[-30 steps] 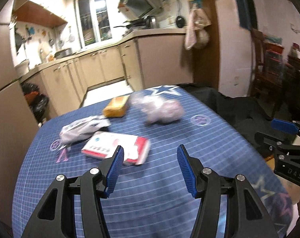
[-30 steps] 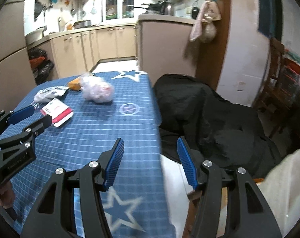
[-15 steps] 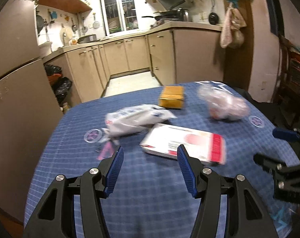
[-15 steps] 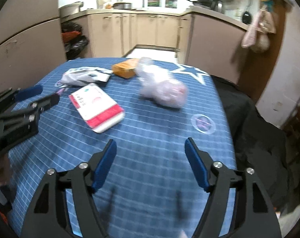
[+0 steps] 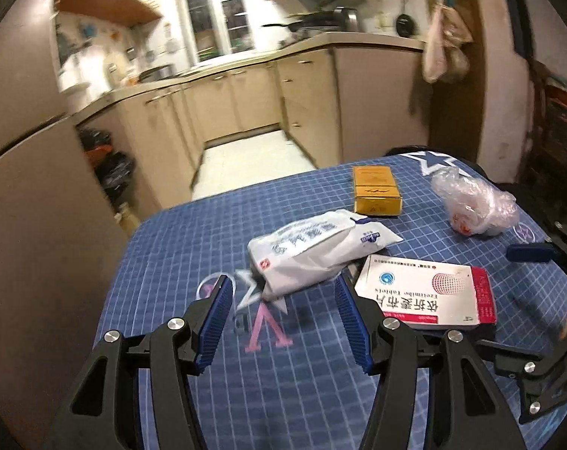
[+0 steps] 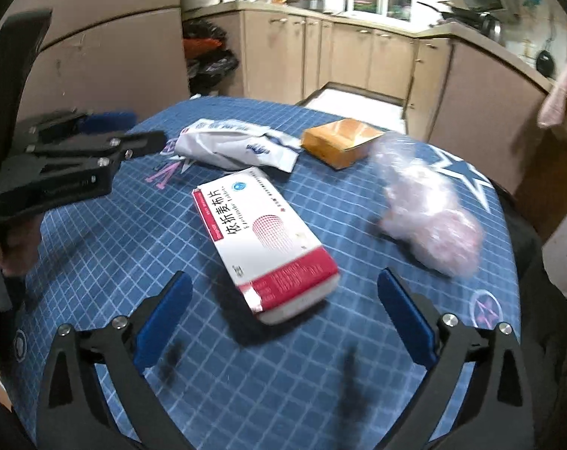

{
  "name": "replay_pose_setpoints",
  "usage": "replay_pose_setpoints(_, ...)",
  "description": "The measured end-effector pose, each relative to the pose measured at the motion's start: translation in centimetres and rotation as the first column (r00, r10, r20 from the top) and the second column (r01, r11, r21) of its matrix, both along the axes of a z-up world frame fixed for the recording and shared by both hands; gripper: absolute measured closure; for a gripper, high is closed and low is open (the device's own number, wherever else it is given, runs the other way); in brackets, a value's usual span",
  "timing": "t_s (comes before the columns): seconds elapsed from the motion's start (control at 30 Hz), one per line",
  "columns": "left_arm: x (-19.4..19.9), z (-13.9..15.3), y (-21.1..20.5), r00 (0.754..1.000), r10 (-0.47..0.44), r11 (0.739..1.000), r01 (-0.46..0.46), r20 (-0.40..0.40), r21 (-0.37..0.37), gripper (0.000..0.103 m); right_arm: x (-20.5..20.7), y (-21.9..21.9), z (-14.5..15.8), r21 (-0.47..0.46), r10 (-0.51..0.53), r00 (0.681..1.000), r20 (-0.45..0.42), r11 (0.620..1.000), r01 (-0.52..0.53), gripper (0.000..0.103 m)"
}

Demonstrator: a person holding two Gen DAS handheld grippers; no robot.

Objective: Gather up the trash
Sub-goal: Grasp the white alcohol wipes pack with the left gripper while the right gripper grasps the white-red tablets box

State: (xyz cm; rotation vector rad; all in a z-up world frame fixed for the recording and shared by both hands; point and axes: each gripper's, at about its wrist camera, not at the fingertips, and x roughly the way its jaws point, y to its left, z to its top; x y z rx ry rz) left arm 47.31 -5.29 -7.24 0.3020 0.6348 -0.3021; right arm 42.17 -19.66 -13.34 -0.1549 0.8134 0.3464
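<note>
White pouch (image 5: 313,255) just ahead of open left gripper (image 5: 281,322), untouched.

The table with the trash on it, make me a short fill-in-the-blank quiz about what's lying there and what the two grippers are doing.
1. The medicine box is white with a ____ end.
2. The left gripper points at the ____ packet, fingers spread.
3. The right gripper holds ____; its fingers are apart.
4. The crumpled plastic bag lies on a blue ____ tablecloth.

Missing words: red; white; nothing; checked
</note>
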Motion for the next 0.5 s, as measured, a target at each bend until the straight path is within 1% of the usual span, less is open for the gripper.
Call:
replay_pose_setpoints(0.03, 0.5, -0.1, -0.1, 0.998, -0.065, 0.998, 0.065, -0.004, 0.007, 0.042, 0.5, 0.2, -0.2, 0.006, 0.023, 1.0, -0.02, 1.0, -0.023, 0.006)
replay_pose_setpoints(0.07, 0.8, -0.1, -0.2, 0.994, -0.109, 0.994, 0.109, 0.001, 0.018, 0.039, 1.0, 0.3, -0.4, 0.014, 0.044, 0.998, -0.042, 0.999, -0.043, 0.006)
replay_pose_setpoints(0.1, 1.4, 0.0, -0.4, 0.986, -0.164, 0.986, 0.163, 0.026, 0.047, 0.037, 1.5, 0.5, -0.6, 0.016, 0.054, 0.997, -0.054, 0.998, -0.053, 0.006)
replay_pose_setpoints(0.13, 1.9, 0.0, -0.5, 0.977, -0.213, 0.976, 0.211, 0.027, 0.054, 0.033, 2.0, 0.7, -0.7, 0.014, 0.064, 0.996, -0.062, 0.998, -0.063, 0.006)
replay_pose_setpoints(0.17, 2.5, 0.2, -0.6, 0.96, -0.28, 0.959, 0.279, 0.014, 0.048, 0.027, 2.3, 0.8, -0.8, 0.016, 0.071, 0.995, -0.064, 0.997, -0.07, 0.006)
replay_pose_setpoints(0.2, 3.0, 0.3, -0.6, 0.946, -0.323, 0.946, 0.323, 0.003, 0.039, 0.024, 2.7, 0.9, -0.7, 0.019, 0.082, 0.995, -0.065, 0.997, -0.081, 0.006)
replay_pose_setpoints(0.23, 3.6, 0.3, -0.7, 0.924, -0.383, 0.923, 0.383, -0.012, 0.031, 0.022, 3.2, 1.1, -0.7, 0.017, 0.092, 0.994, -0.065, 0.996, -0.091, 0.006)
replay_pose_setpoints(0.3, 4.9, 0.2, -0.9, 0.891, -0.453, 0.89, 0.454, -0.024, 0.035, 0.02, 3.9, 1.5, -0.9, 0.007, 0.106, 0.992, -0.073, 0.994, -0.106, 0.006)
replay_pose_setpoints(0.33, 5.7, 0.0, -1.0, 0.877, -0.479, 0.876, 0.481, -0.04, 0.03, 0.017, 4.3, 1.8, -1.0, 0.003, 0.116, 0.99, -0.081, 0.993, -0.116, 0.006)
replay_pose_setpoints(0.37, 6.7, -0.2, -1.1, 0.867, -0.495, 0.868, 0.496, -0.054, 0.022, 0.017, 4.6, 1.9, -1.1, 0.002, 0.126, 0.988, -0.091, 0.992, -0.127, 0.006)
replay_pose_setpoints(0.4, 7.3, -0.4, -1.5, 0.86, -0.506, 0.862, 0.507, -0.067, 0.011, 0.017, 5.0, 2.1, -1.2, 0.007, 0.142, 0.985, -0.101, 0.99, -0.142, 0.006)
replay_pose_setpoints(0.47, 8.7, -0.9, -1.7, 0.831, -0.545, 0.838, 0.545, -0.115, -0.033, 0.017, 5.7, 2.4, -1.4, 0.022, 0.163, 0.98, -0.117, 0.987, -0.161, 0.006)
replay_pose_setpoints(0.5, 9.4, -1.4, -1.8, 0.806, -0.575, 0.818, 0.573, -0.144, -0.058, 0.017, 6.0, 2.4, -1.4, 0.021, 0.166, 0.979, -0.122, 0.986, -0.164, 0.006)
